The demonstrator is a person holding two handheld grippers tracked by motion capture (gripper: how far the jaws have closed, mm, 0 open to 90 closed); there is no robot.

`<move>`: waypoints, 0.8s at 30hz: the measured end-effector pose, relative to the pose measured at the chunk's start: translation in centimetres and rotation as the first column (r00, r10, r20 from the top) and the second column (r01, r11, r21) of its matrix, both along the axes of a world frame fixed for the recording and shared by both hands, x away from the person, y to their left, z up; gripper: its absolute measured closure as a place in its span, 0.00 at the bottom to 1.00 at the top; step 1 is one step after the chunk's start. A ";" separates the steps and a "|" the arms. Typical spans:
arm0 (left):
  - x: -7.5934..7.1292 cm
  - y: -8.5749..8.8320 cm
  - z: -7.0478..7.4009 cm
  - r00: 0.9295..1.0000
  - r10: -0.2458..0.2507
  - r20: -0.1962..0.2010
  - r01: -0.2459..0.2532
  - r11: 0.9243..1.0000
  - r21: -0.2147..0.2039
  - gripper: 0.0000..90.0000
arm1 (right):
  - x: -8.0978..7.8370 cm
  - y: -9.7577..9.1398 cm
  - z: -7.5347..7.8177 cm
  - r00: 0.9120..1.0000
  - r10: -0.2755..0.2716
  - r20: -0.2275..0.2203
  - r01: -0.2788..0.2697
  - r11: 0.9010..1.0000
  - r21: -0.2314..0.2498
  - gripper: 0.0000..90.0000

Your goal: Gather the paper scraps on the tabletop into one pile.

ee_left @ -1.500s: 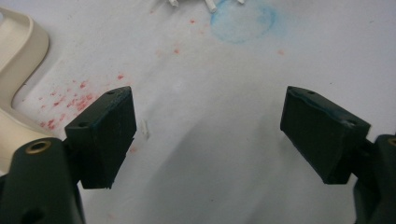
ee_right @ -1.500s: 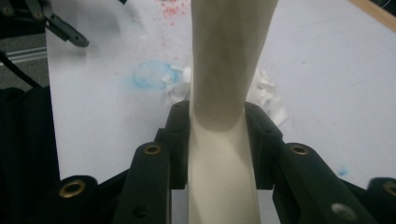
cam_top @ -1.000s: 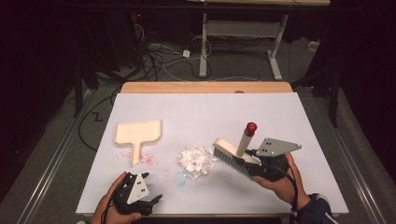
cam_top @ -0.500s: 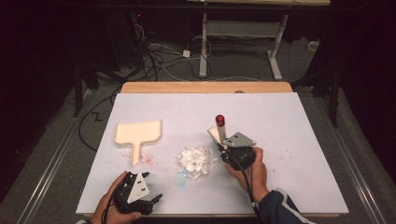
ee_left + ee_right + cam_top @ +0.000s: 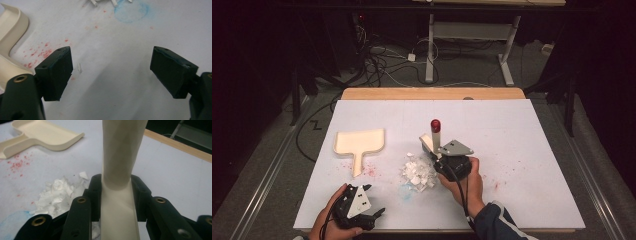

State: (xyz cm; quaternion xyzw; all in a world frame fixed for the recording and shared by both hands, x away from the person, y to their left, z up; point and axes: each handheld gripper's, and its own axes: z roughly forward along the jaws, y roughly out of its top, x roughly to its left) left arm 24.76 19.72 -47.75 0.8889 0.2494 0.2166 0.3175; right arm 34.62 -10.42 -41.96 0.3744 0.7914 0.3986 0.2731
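Note:
A cream dustpan [image 5: 360,142] lies left of centre on the white table, its handle toward me. A pile of white paper scraps [image 5: 417,172] sits mid-table. My right gripper [image 5: 438,153] is shut on the cream handle of a brush [image 5: 435,131], which stands nearly upright with its red tip on top, at the pile's right edge. In the right gripper view the handle [image 5: 120,157] rises between the jaws, with the scraps [image 5: 58,192] at left and the dustpan [image 5: 45,132] beyond. My left gripper [image 5: 373,200] rests near the front edge, open [image 5: 111,67] and holding nothing.
Red specks [image 5: 37,51] and a blue smudge [image 5: 131,10] stain the table surface [image 5: 522,135]. One stray scrap [image 5: 79,67] lies between the left jaws. A wooden strip [image 5: 432,93] runs along the far edge. Cables and desk legs stand on the floor behind.
My right gripper has carried the brush leftward to the pile of scraps and tipped it more upright. The left gripper has stayed where it was.

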 end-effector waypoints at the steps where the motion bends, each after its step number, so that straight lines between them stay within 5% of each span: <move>1: 0.0 0.0 0.0 1.000 0.000 0.001 0.000 1.000 0.001 0.19 | 0.0 -0.6 0.4 1.000 -0.004 0.011 0.004 1.000 0.009 0.76; 6: 0.0 -0.1 0.2 1.000 0.004 0.014 -0.004 1.000 0.005 0.19 | -0.5 -3.2 2.2 1.000 0.017 0.026 -0.018 0.999 0.038 0.76; 13: -0.1 -0.1 0.2 1.000 0.007 0.015 -0.007 1.000 0.009 0.19 | -2.3 -9.2 3.9 0.995 0.092 0.038 -0.091 0.996 -0.015 0.76; 20: 0.1 -0.3 0.2 1.000 0.007 0.012 -0.007 1.000 0.018 0.19 | -4.6 -14.8 4.3 0.991 0.134 -0.005 -0.134 0.991 0.016 0.76; 24: 0.2 -0.4 0.2 1.000 0.009 0.019 -0.009 1.000 0.016 0.19 | -5.7 -16.1 3.9 0.979 0.196 -0.048 -0.197 0.980 -0.013 0.76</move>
